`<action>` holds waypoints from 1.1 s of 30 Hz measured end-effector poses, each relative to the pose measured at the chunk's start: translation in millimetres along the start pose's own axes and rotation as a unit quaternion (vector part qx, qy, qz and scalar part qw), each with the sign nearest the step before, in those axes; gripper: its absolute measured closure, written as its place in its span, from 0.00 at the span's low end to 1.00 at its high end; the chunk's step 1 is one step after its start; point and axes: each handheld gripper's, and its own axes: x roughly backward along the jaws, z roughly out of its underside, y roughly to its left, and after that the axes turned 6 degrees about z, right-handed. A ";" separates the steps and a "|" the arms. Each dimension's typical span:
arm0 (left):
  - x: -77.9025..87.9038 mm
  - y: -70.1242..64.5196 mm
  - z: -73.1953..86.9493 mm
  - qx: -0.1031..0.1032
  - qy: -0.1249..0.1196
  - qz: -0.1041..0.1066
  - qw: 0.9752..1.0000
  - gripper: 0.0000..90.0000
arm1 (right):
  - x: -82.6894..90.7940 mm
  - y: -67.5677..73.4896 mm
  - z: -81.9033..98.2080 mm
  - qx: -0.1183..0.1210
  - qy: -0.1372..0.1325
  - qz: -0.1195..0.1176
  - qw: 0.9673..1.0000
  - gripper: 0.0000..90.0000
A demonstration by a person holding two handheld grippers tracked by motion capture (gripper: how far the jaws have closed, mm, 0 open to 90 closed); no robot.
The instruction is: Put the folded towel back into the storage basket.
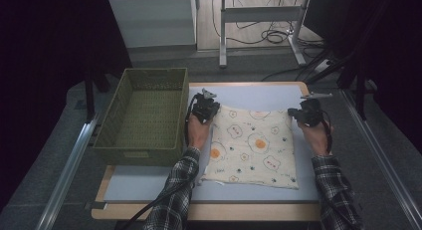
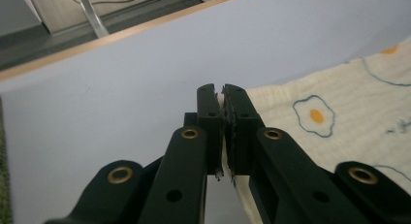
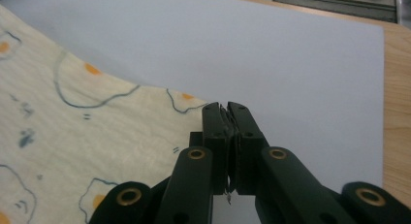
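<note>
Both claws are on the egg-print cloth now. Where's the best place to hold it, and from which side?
Its two far corners, as now: left claw and right claw each pinch one on the cloth. It lies flat, so only edges offer purchase; reaching over from the near side works.

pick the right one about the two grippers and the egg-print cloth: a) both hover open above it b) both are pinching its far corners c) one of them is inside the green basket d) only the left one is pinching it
b: the left gripper and the right gripper each have their jaws closed on a far corner of the cloth, which lies on the table beside the green basket.
</note>
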 end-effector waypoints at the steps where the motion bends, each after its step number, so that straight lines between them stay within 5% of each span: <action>1: 1.0 -2.2 1.8 -0.001 0.000 0.002 1.000 0.96 | 1.8 0.3 1.3 0.002 0.000 -0.002 1.000 0.97; 19: 32.4 -35.7 25.4 -0.040 -0.004 0.006 0.999 0.96 | 46.3 7.5 39.3 -0.001 -0.014 -0.050 0.999 0.97; 33: 60.9 -61.4 63.4 -0.052 -0.021 0.039 0.998 0.96 | 81.0 22.3 74.9 0.005 -0.016 -0.074 0.997 0.97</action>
